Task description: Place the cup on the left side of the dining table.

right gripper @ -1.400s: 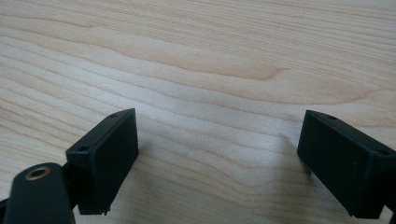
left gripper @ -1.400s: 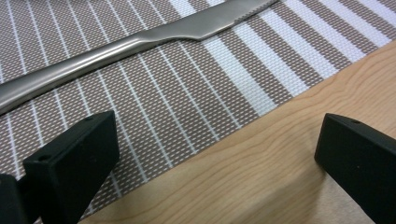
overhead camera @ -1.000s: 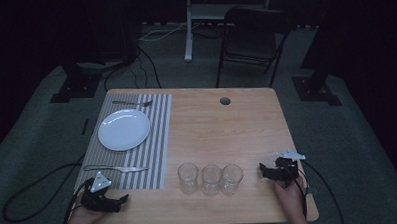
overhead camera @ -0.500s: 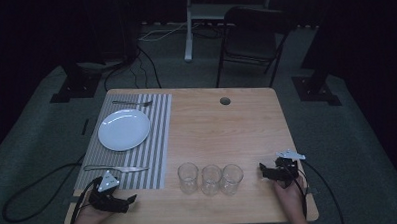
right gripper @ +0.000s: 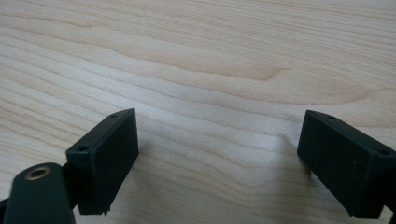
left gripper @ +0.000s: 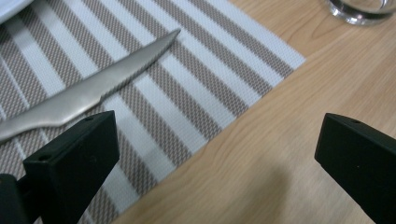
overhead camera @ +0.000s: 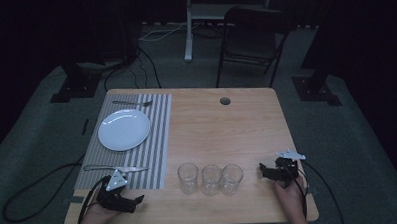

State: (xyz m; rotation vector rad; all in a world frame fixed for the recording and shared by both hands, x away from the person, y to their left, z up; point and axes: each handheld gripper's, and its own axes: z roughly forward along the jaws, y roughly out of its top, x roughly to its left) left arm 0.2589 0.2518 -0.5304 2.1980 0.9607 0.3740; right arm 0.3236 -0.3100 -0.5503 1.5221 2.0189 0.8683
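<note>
Left tongs (overhead camera: 135, 200): yours sit in the lower left of the high view, low over the surface (overhead camera: 227, 136), jaws spread wide with nothing between them. In the left gripper view one jaw hangs over the corner of the placemat, the other over bare wood.
Right tongs (overhead camera: 263, 169): lower right of the high view, pointing toward the glasses, jaws wide apart too and holding nothing. The right gripper view has plain wood grain between them.
Knife (left gripper: 84, 93): closest thing to your left tongs, lying flat on the striped placemat (overhead camera: 152, 143), tip pointing to the upper middle of the left gripper view. Its handle end runs off behind the left jaw there; can't tell if they touch.
Glasses: three clear ones in a row near the bottom middle of the high view, left glass (overhead camera: 188, 177), middle glass (overhead camera: 210, 179), right glass (overhead camera: 232, 178), standing upright just beside each other, between your two hands.
Plate (overhead camera: 124, 129): white, on the placemat, left of centre.
Fork (overhead camera: 132, 102): at the placemat's far edge, above the plate.
</note>
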